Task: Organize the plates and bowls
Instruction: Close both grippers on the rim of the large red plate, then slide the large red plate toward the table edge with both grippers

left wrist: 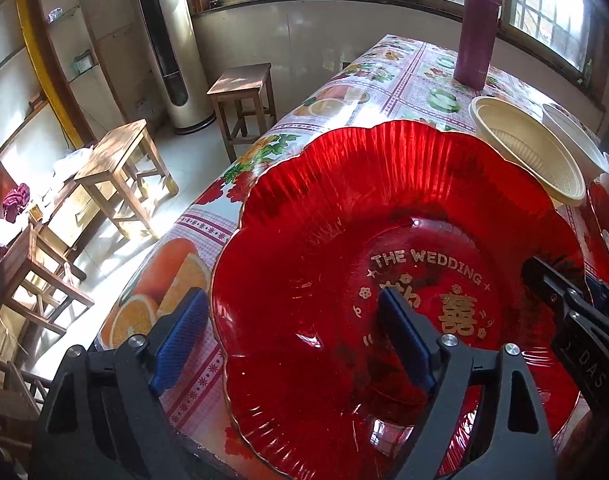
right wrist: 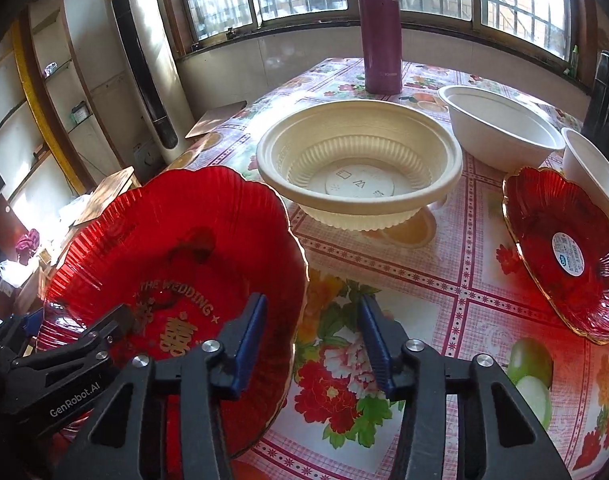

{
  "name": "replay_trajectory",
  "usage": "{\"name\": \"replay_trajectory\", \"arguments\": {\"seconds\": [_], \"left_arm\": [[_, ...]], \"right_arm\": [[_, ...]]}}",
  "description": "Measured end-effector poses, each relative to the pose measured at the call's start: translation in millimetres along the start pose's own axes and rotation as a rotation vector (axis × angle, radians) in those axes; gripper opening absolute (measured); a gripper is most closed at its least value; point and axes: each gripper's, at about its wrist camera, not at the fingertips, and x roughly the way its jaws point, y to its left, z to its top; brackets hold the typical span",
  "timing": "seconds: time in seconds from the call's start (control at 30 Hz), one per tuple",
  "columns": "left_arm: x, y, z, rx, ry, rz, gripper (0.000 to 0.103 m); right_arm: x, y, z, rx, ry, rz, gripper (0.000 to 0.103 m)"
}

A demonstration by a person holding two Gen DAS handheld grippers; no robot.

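red plate, rim between left tongs and right tongs, both spread, not pinching

Two red plates, three pale bowls, one purple flask, three wooden stools.

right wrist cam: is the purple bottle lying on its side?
No, the purple bottle stands upright on the table behind the cream bowl.

Scalloped red plate near table edge, cream ribbed bowl behind, white bowls right
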Motion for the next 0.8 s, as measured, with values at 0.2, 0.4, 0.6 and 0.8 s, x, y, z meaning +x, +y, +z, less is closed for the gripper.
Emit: {"name": "replay_trajectory", "arguments": {"seconds": [0.2,0.4,0.6,0.8], "left_arm": [[-3,-7,0,0.019,-0.013,-0.010,0.063],[-3,-5,0,0.014,-0.009,0.001,0.053],[-5,-5,-1,0.006,0.008,-0.002,0.053],[-8,0,-3,-0.014,0.024,0.001,0.053]], "right_arm": [[-8,17,-2,-0.074,-0.042,-0.017,0.015],[-10,17,-3,-0.071,-0.045,-0.024,0.015],[-14,19,-4,-0.079,-0.053,-0.032,0.015],[-20,24,-5,-0.097,-0.068,-0.023,0.015]]}}
